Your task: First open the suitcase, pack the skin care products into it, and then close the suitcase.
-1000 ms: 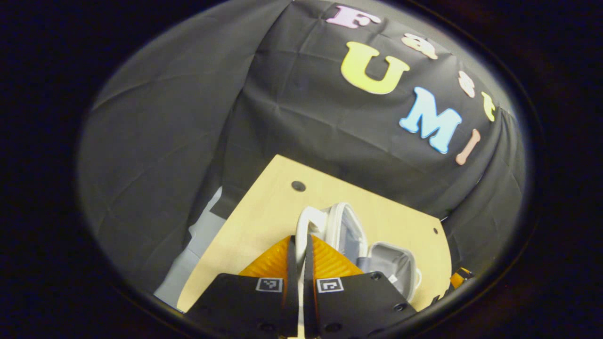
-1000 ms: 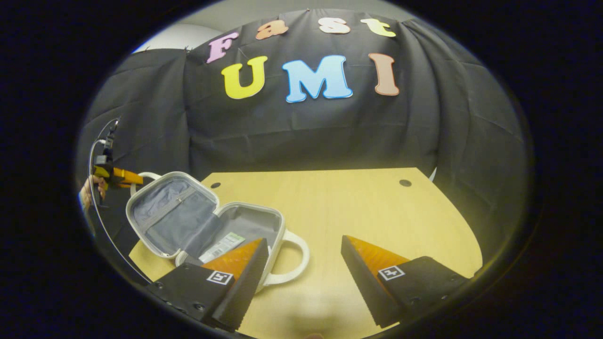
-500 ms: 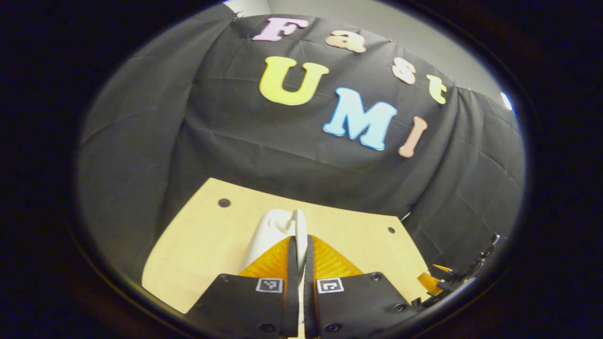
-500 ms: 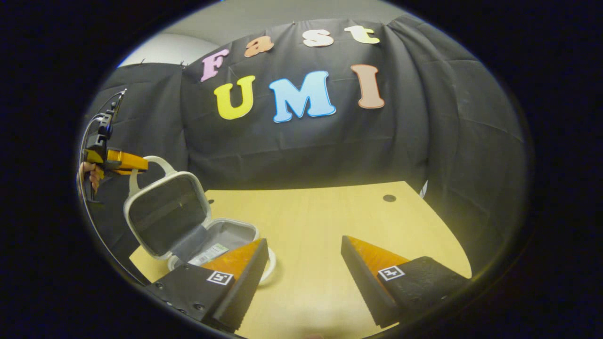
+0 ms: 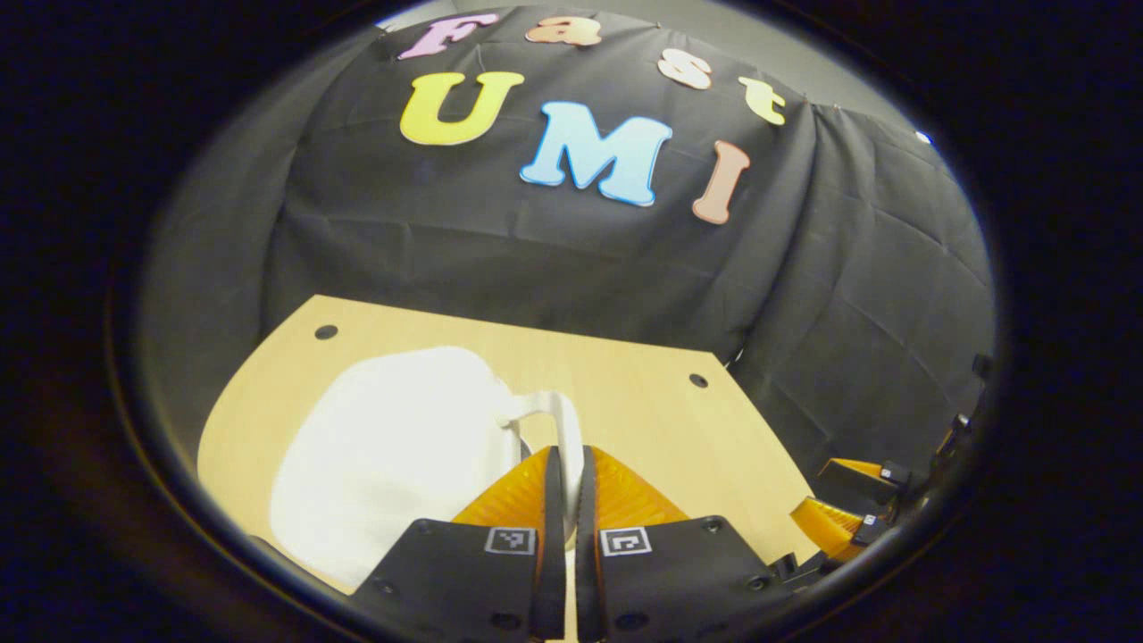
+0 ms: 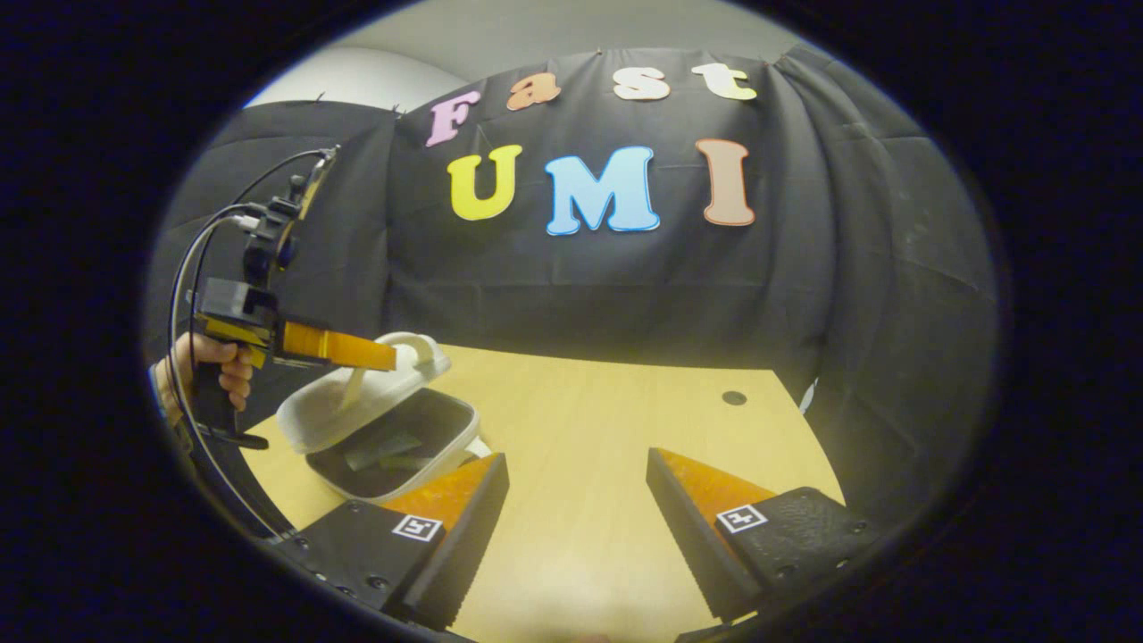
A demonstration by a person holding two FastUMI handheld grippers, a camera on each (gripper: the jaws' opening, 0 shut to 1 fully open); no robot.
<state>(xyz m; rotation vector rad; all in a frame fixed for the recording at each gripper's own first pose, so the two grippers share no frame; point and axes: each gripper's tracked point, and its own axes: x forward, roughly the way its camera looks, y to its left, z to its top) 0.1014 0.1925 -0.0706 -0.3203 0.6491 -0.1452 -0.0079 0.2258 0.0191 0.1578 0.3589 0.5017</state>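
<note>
Left hand-held gripper (image 5: 564, 473): in the left gripper view its two orange fingers are pinched together on the white handle (image 5: 566, 429) of the suitcase lid, with the handle strap running between them. In the right gripper view the same gripper (image 6: 375, 355) reaches in from the left, its orange fingers level and clamped on the handle (image 6: 412, 344).

Hand (image 6: 210, 366): in the right gripper view it is wrapped round the left gripper's black grip, with cables looping above it.

Right hand-held gripper (image 6: 576, 509): its fingers stand wide apart above bare tabletop, holding nothing. In the left gripper view it sits at the far right edge (image 5: 839, 500), just off the tabletop's corner.

Suitcase (image 6: 386, 446): a small white case at the left part of the tabletop, just beyond the right gripper's left finger. The base lies flat and its dark inside is in view.

Lid (image 6: 357, 406): tilted low over the base, partly closed, with a gap open toward the right gripper. In the left gripper view its white outer shell (image 5: 393, 455) faces the camera.

Skin care products (image 6: 384, 451): pale flat items lie inside the base, too dim to tell apart.

Tabletop (image 6: 616, 420): light wood, with a dark round hole near its far right corner.
</note>
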